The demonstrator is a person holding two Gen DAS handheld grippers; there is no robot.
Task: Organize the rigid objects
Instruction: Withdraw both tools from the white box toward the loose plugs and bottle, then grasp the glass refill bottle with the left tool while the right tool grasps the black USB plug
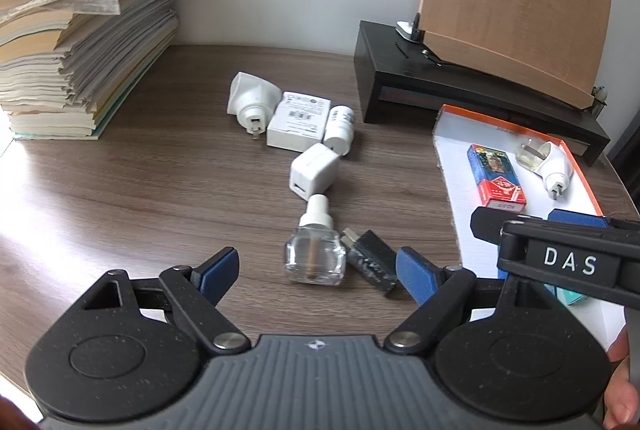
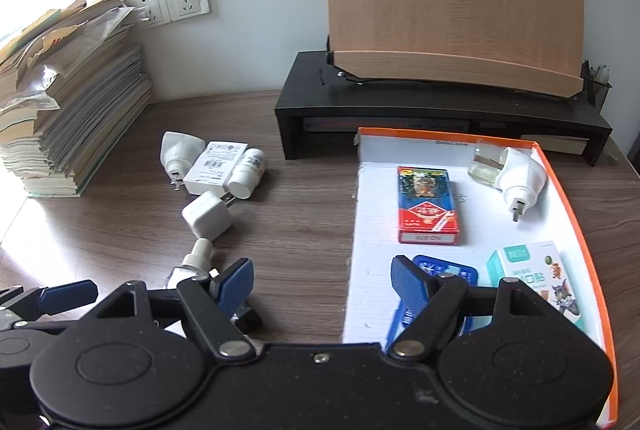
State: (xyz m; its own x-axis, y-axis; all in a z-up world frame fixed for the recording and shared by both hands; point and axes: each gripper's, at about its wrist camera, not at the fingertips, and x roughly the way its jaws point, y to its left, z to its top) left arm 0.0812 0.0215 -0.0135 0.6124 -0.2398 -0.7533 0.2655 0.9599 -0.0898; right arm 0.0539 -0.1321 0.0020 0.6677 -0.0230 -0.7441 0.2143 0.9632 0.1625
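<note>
Two claws are held wide apart and empty over a brown counter (image 1: 160, 170), beside an orange-rimmed tray.

Inside the tray (image 2: 576, 214) are seen a red card box (image 2: 426, 204) near its middle, a white plug-in unit with a clear bottle (image 2: 508, 174) toward its far corner, a cartoon-printed carton (image 2: 540, 278) at its near right side, and a blue packet (image 2: 460, 270) under the right claw (image 2: 322, 282). Left of the tray, loose on the counter, are found a glass bottle (image 1: 316, 250), a black adapter (image 1: 372, 262), a white cube charger (image 1: 314, 174), a white box (image 1: 298, 120) and a white pill bottle (image 1: 339, 128); the left claw (image 1: 318, 272) is poised just before the glass bottle.
</note>
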